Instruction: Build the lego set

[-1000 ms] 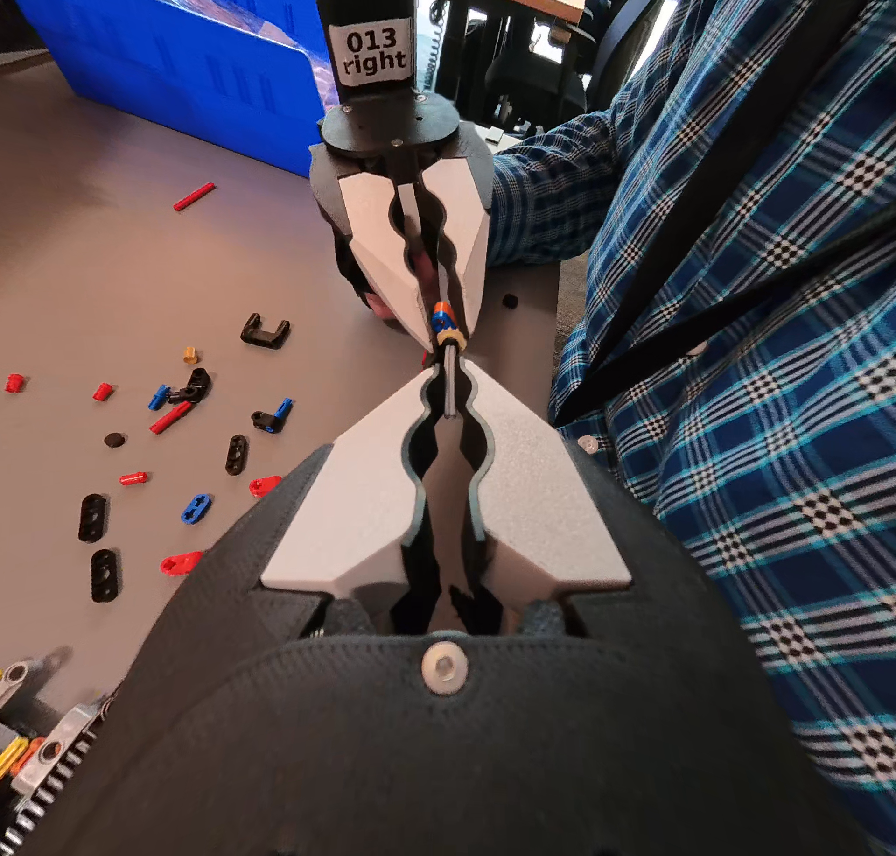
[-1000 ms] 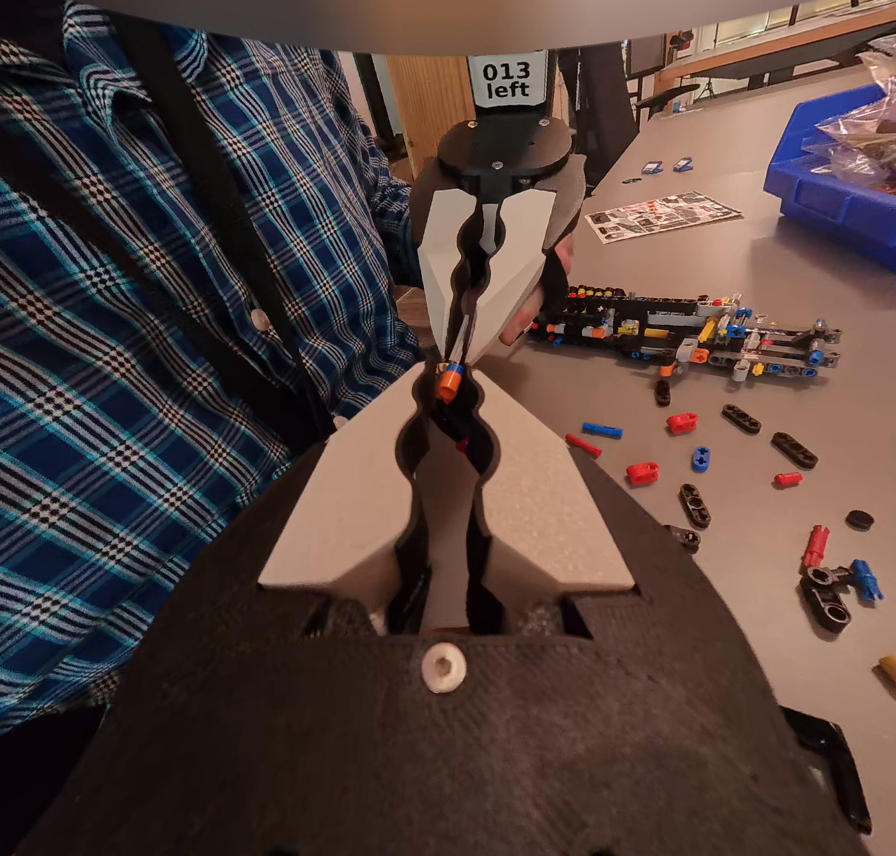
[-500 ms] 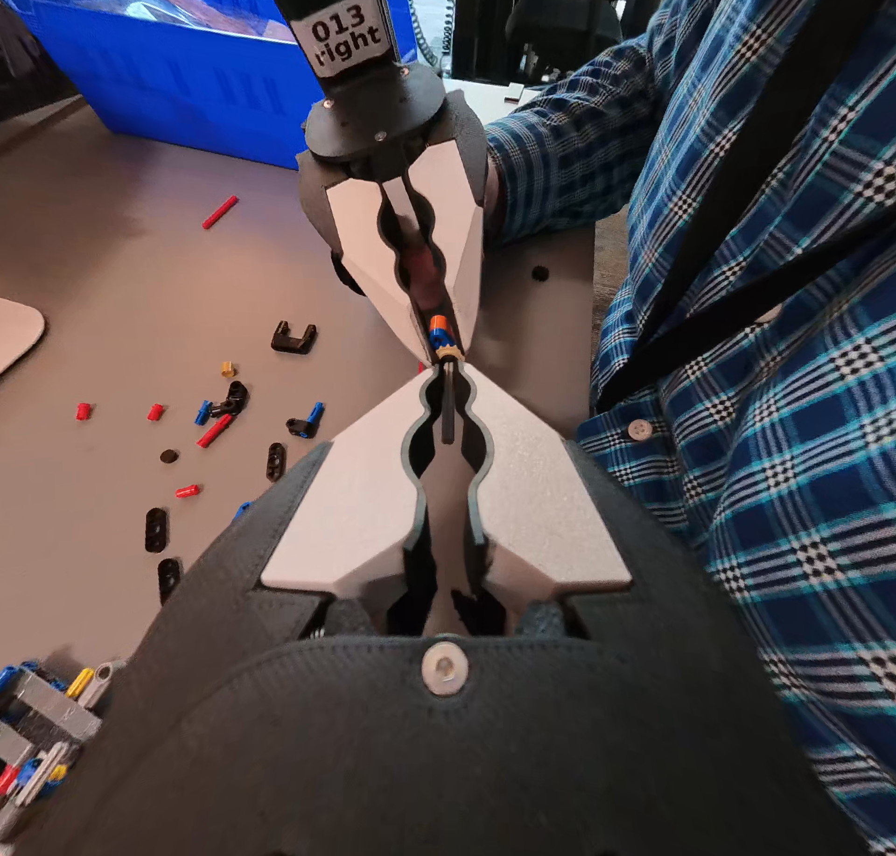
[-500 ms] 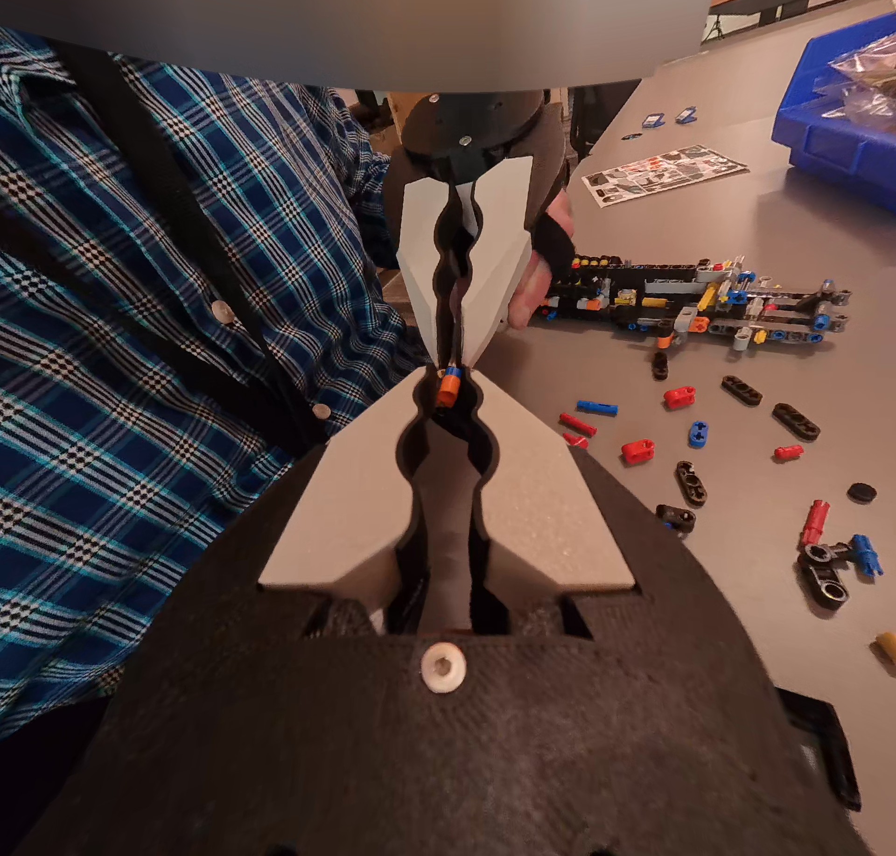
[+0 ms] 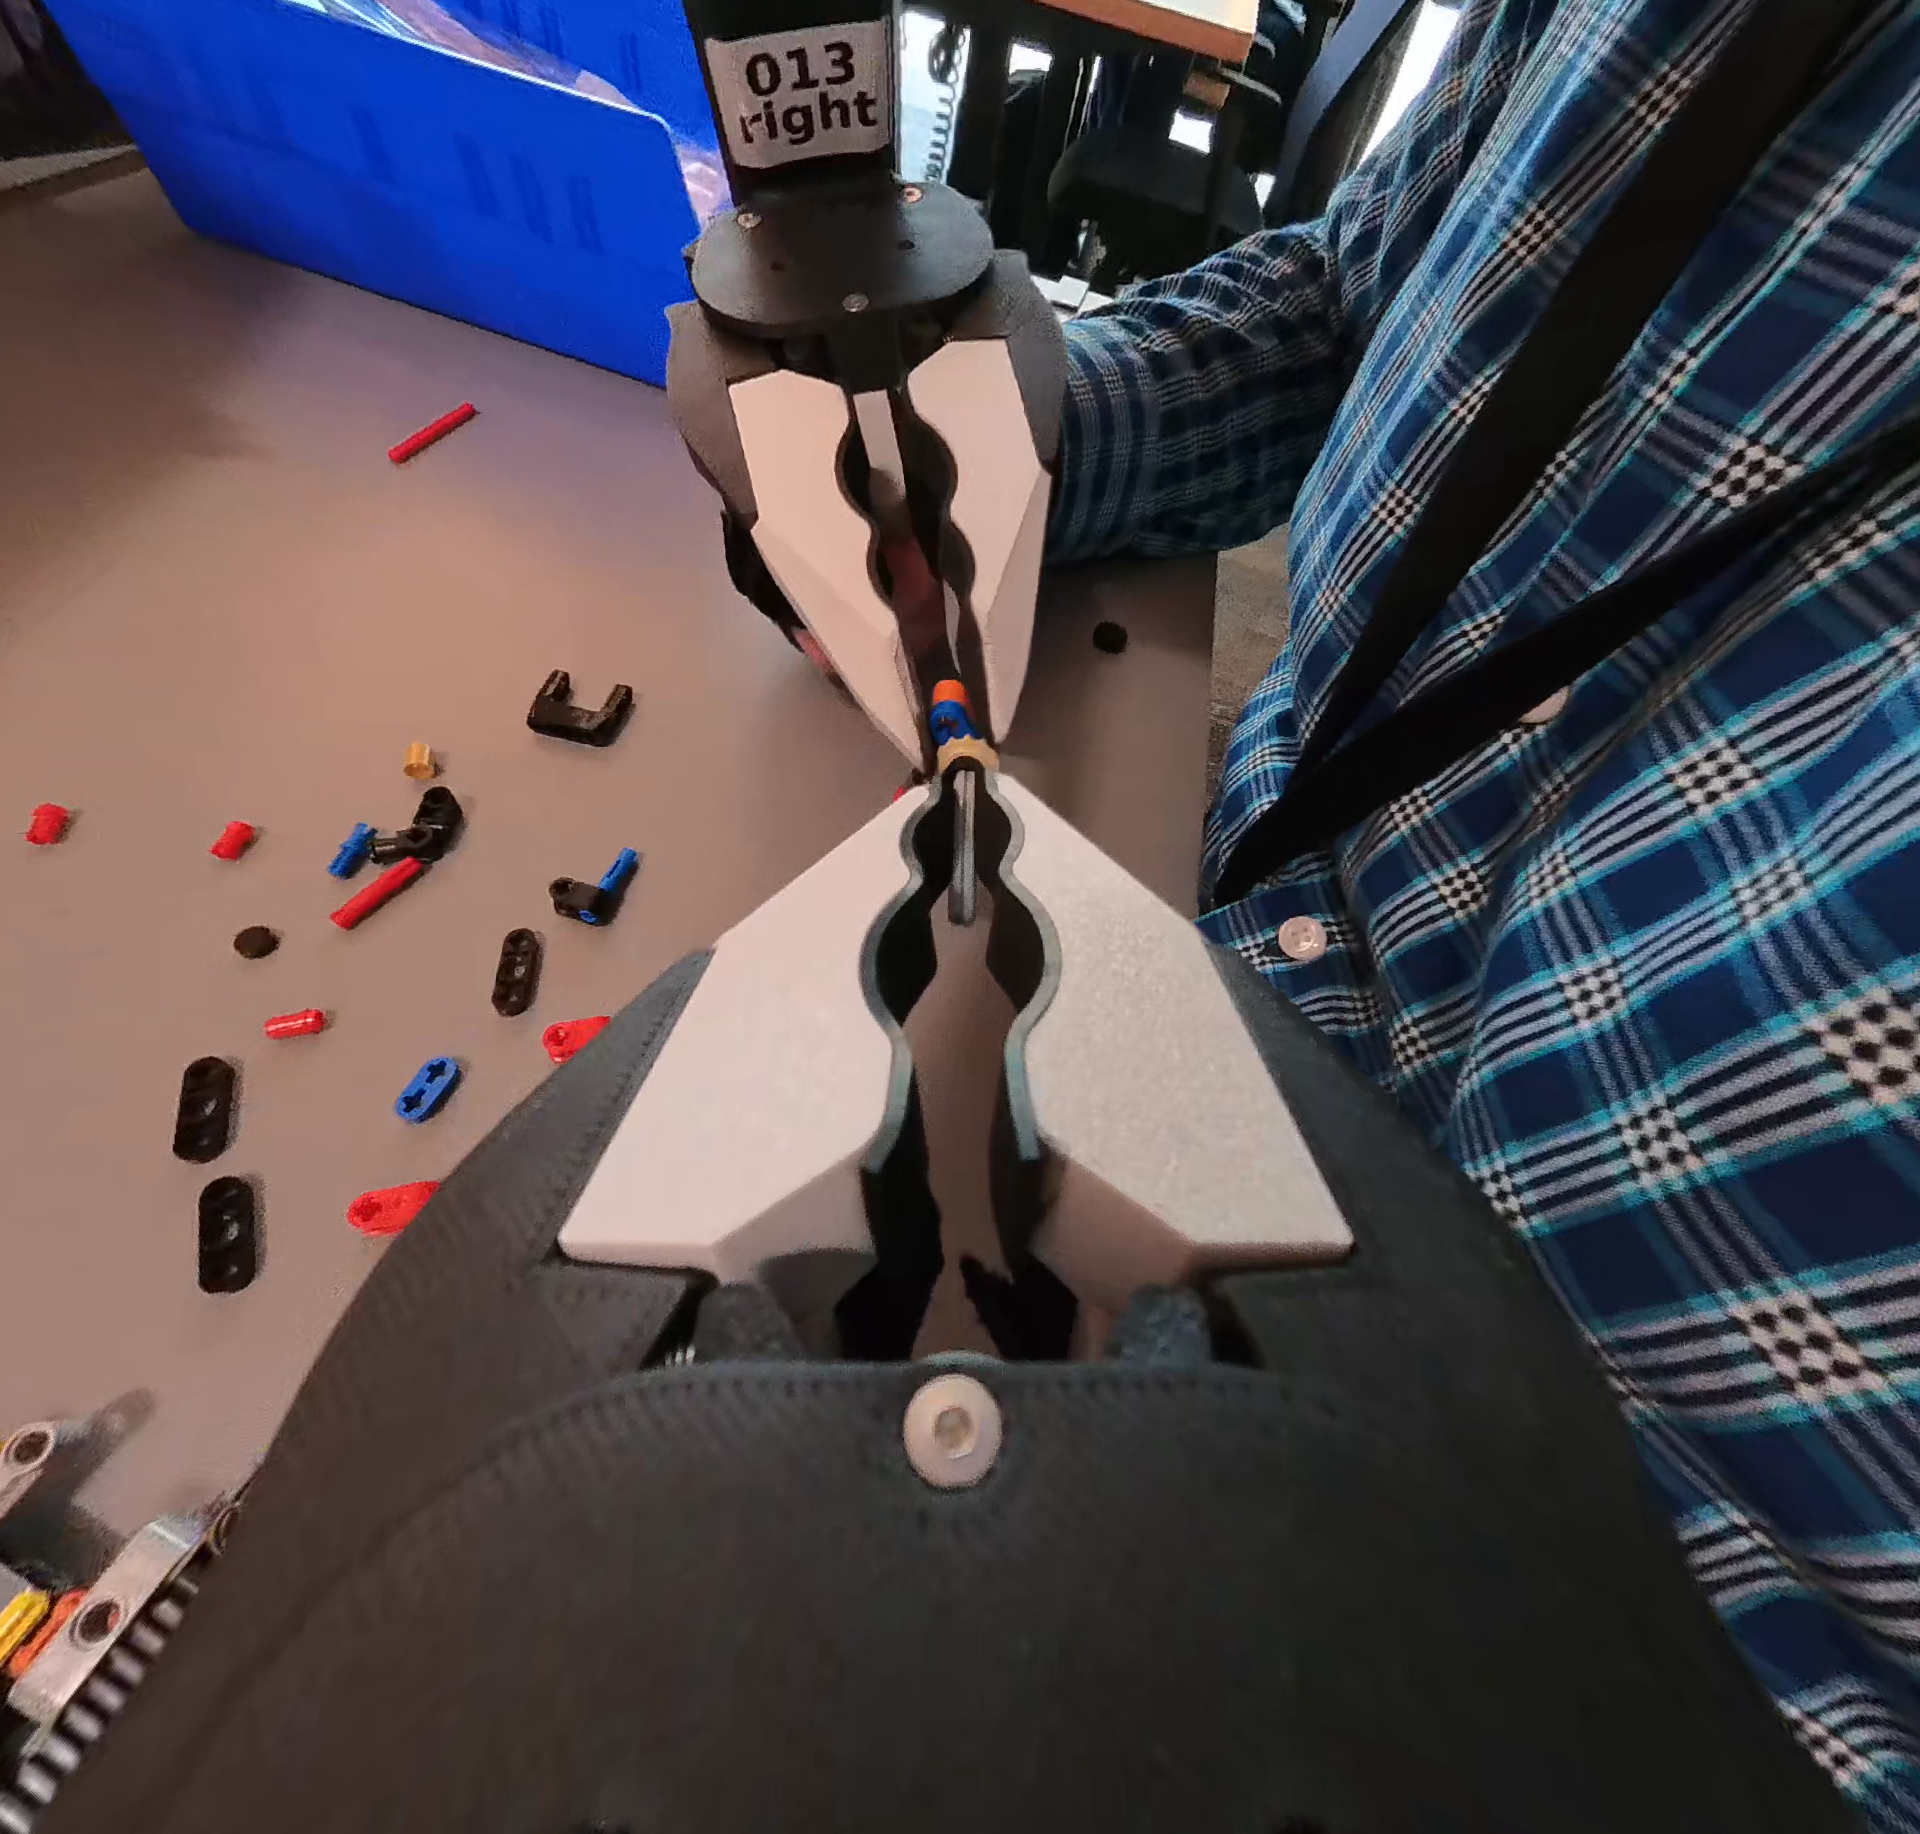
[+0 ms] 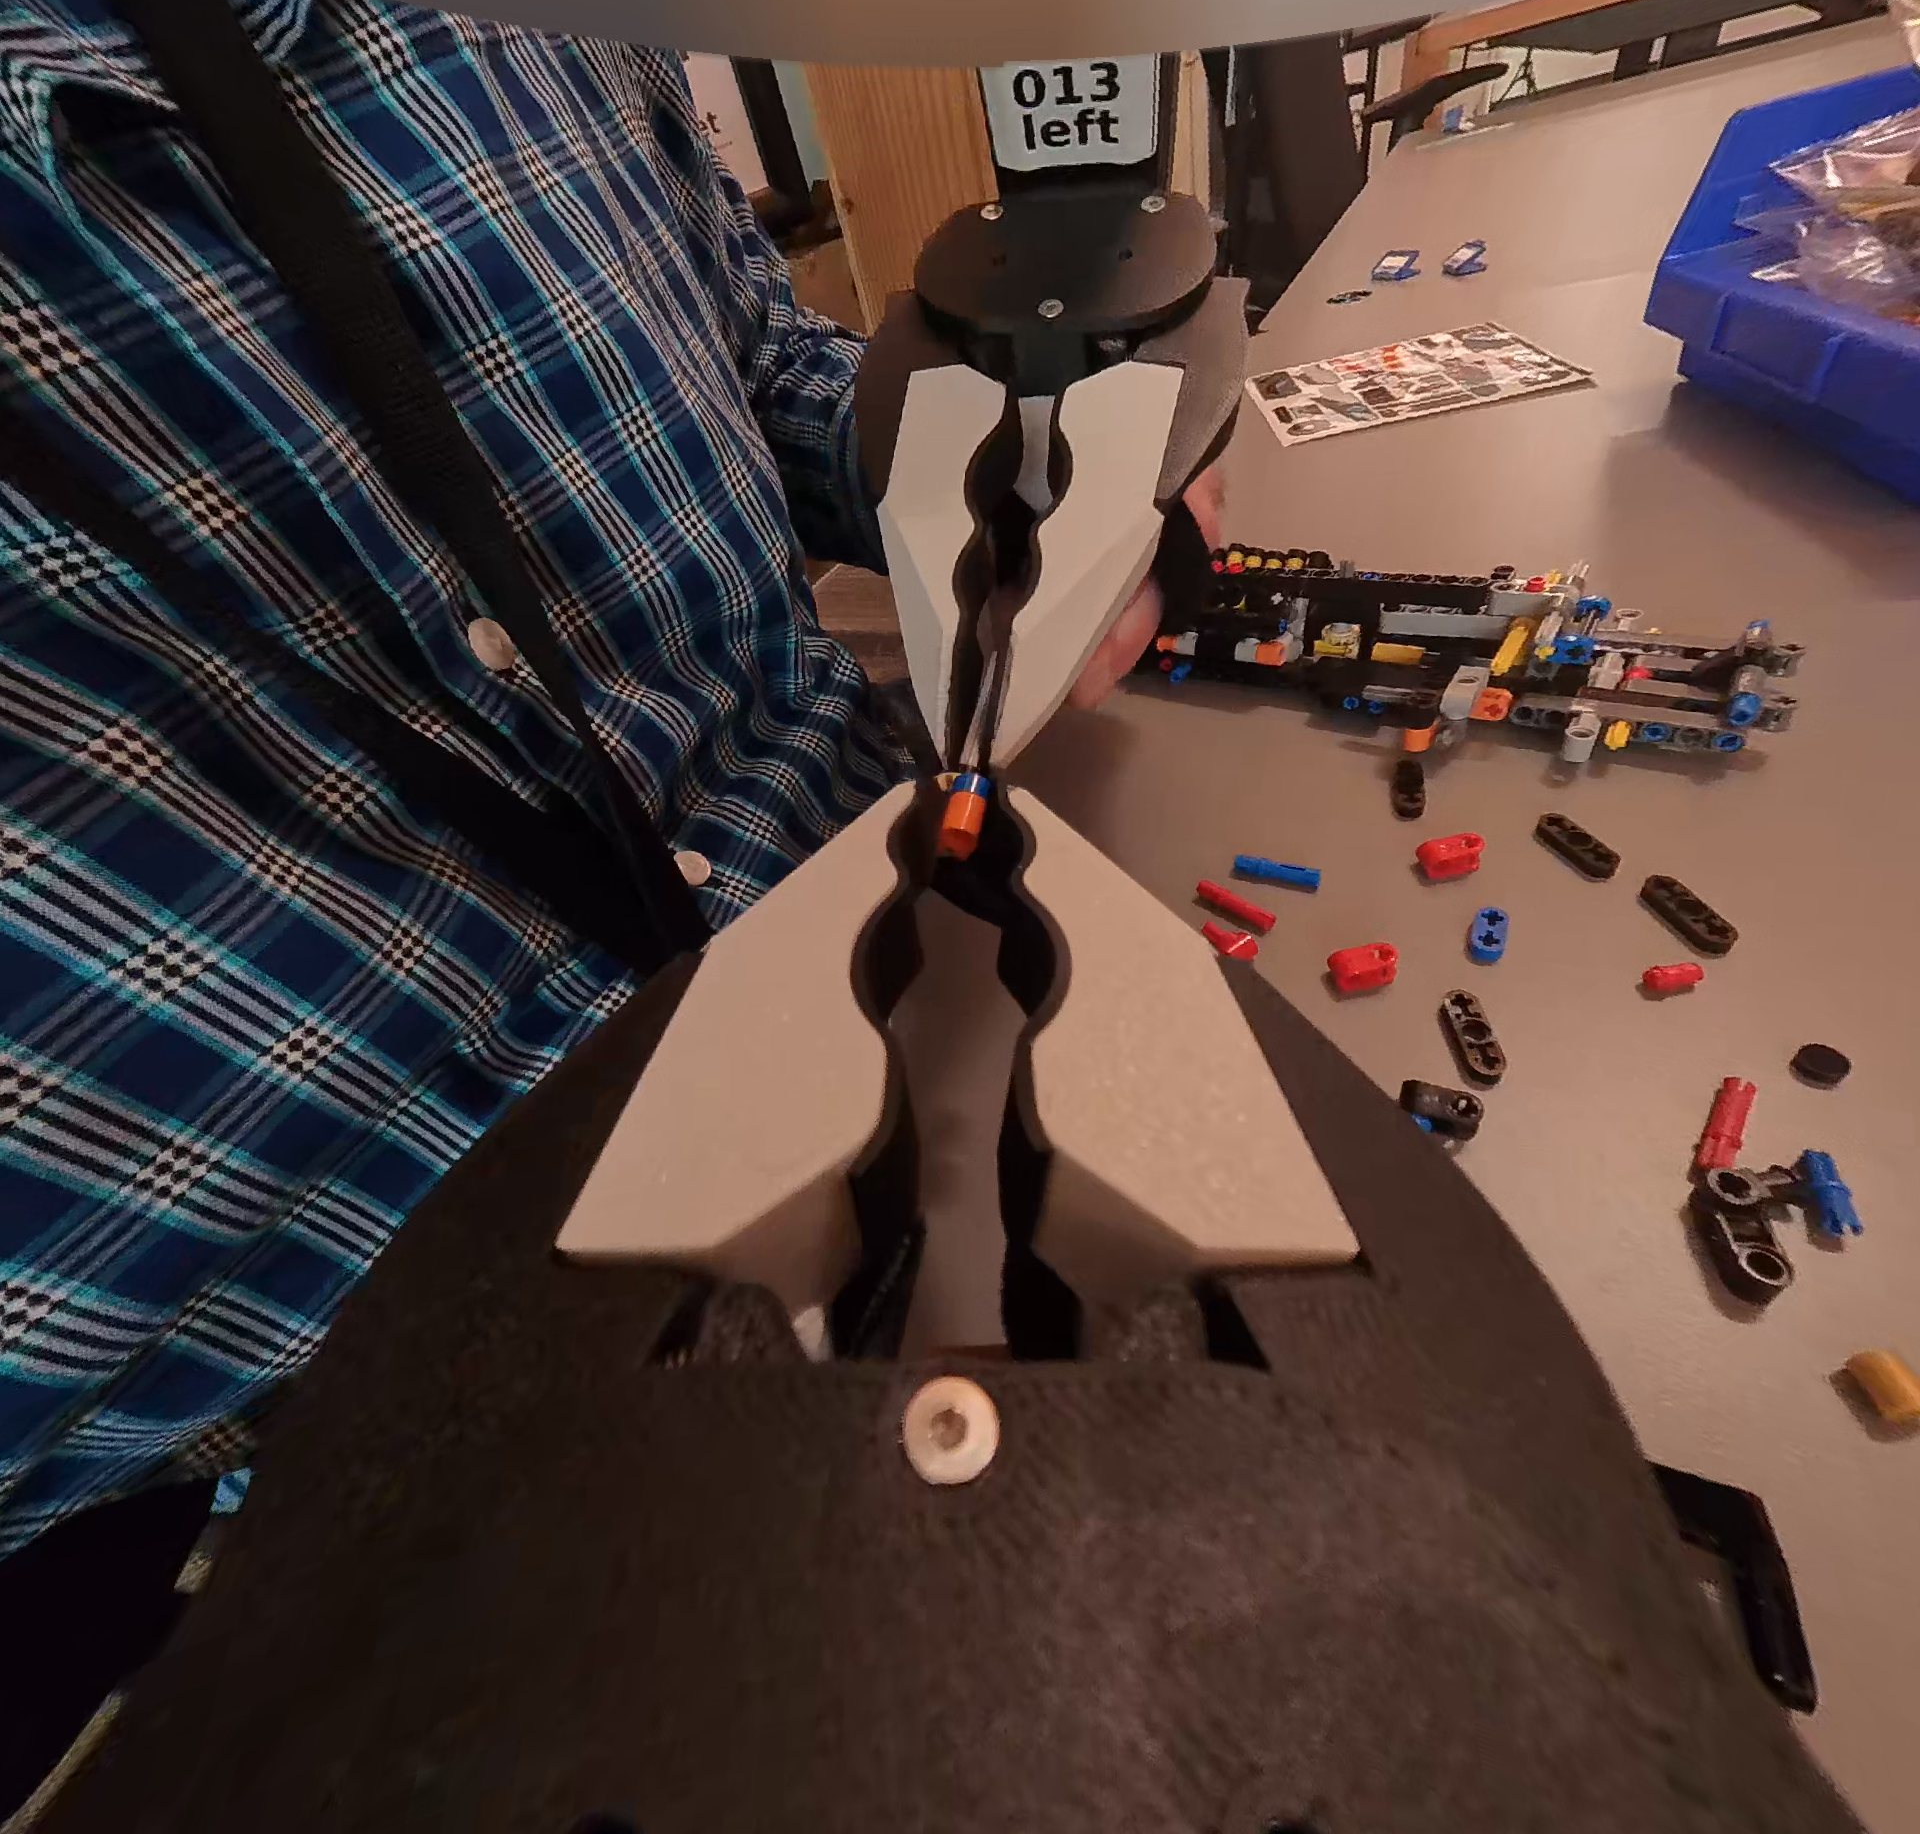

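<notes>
The right gripper [image 6: 961, 818] is closed on a small stack of bushes [image 6: 958, 820] — orange nearest, blue beyond. Tip to tip with it, the left gripper [image 6: 971, 745] pinches a thin dark axle [image 6: 985, 698] running into that stack. To the right, on the grey bench [image 6: 1558, 496], lie a long partly built chassis [image 6: 1475, 657], scattered loose pieces — red, blue, black — a sticker sheet [image 6: 1418, 382] and a blue bin [image 6: 1808, 330].

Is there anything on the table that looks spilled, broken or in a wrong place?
Nothing stands out. Loose small parts lie scattered on the table beside the partly built model, which is normal during building. Both hand-held grippers, left and right, meet tip to tip on a thin axle with small bushes.
</notes>
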A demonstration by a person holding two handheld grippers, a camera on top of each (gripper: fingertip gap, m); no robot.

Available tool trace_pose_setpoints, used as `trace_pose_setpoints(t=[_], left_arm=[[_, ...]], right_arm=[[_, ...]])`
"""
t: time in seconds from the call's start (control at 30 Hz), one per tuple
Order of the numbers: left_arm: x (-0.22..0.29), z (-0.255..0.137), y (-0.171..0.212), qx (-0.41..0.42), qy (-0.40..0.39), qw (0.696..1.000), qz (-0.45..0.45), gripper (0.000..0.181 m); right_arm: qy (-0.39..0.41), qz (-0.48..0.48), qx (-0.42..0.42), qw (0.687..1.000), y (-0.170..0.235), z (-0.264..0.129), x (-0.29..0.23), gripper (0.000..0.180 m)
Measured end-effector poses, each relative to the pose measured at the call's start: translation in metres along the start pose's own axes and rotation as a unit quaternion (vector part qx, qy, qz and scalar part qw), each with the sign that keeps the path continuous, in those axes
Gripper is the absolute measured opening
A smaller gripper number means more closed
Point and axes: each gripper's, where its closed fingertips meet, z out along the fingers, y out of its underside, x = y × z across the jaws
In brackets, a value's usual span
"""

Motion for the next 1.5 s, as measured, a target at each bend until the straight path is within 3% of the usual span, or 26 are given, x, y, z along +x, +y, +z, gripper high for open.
trace_pose_setpoints(t=[0.77, 1.23, 1.5], left_arm=[[-0.002, -0.007, 0.01, 0.006, 0.013, 0.998, -0.066, 0.003], [-0.017, -0.003, 0.008, 0.034, 0.005, 0.99, -0.137, 0.002], [-0.022, -0.01, -0.009, 0.044, 0.002, 0.993, -0.112, 0.002]], right_arm=[[0.014, -0.002, -0.014, 1.0, 0.004, 0.003, 0.004, 0.005], [0.082, -0.027, -0.059, 0.995, 0.012, -0.008, 0.023, 0.033], [0.115, -0.049, -0.082, 0.989, 0.001, 0.0, 0.035, 0.047]])
